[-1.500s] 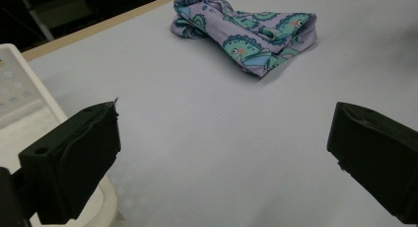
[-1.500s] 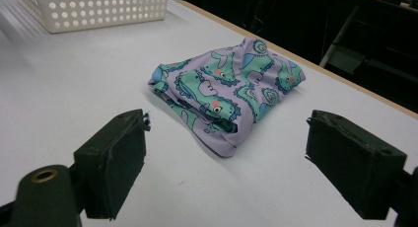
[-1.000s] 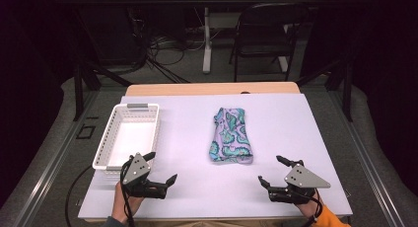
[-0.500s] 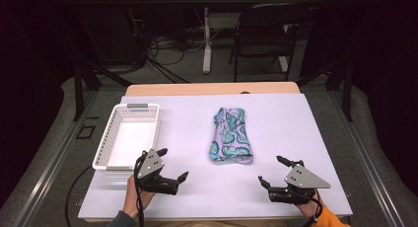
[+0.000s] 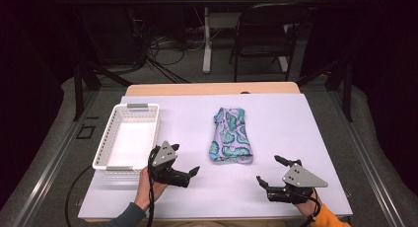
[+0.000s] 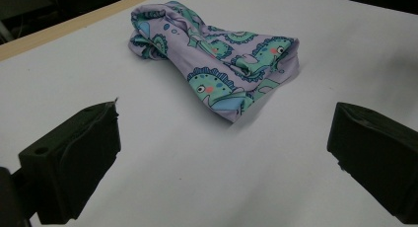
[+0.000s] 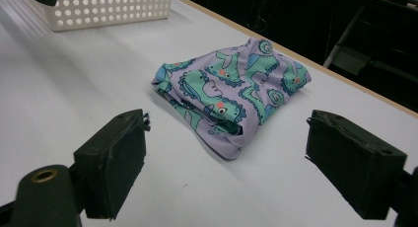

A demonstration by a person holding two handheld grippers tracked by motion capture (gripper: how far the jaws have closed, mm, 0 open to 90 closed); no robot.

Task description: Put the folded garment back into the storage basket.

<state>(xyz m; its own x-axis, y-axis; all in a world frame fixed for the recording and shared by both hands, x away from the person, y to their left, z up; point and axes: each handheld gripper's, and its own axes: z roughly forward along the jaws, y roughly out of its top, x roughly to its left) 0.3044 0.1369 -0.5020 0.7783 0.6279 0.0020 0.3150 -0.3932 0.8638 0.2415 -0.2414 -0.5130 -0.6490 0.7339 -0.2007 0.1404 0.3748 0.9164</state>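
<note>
Cloth [image 5: 230, 136] best approached low with left gripper [image 5: 186, 163] and right gripper [image 5: 266, 170], jaws spread wide, pinching near corners.

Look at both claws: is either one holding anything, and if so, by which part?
Nothing is held. The left claw and right claw both stand open over the table, apart from the folded patterned cloth lying between them.

Left tongs [image 5: 185, 161] and right tongs [image 5: 266, 170] both held low over the surface at its near edge, jaws spread wide, tips angled inward toward each other, nothing gripped.
</note>
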